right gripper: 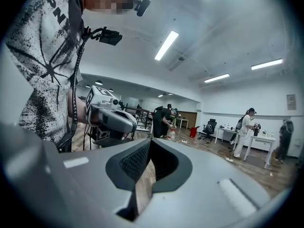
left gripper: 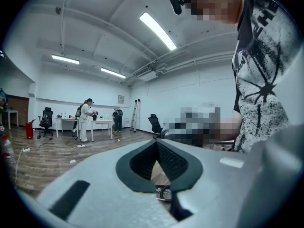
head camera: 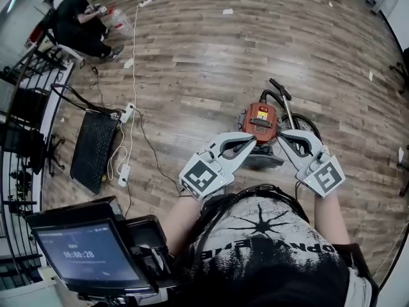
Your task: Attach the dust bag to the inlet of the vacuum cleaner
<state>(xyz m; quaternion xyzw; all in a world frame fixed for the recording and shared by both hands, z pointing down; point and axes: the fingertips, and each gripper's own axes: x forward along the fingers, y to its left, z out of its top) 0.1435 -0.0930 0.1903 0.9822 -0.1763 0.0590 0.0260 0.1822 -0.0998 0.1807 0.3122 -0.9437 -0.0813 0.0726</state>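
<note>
The vacuum cleaner (head camera: 260,120), a small canister with a red-orange top, a black handle (head camera: 279,88) and a dark hose (head camera: 303,124), stands on the wood floor below my hands. I see no dust bag in any view. My left gripper (head camera: 254,141) and right gripper (head camera: 281,135) are held at chest height above the vacuum, tips turned toward each other and a little apart. Both are shut with nothing between the jaws. The left gripper (left gripper: 156,141) looks level across the room; through its gap a bit of the vacuum (left gripper: 164,193) shows. The right gripper (right gripper: 149,140) faces the left gripper (right gripper: 111,116).
A black flat mat (head camera: 94,149) and a white cable with a power strip (head camera: 126,112) lie on the floor to the left. A screen (head camera: 86,256) sits near my left hip. A person (head camera: 80,21) sits far left. People work at tables (left gripper: 85,121) (right gripper: 248,132).
</note>
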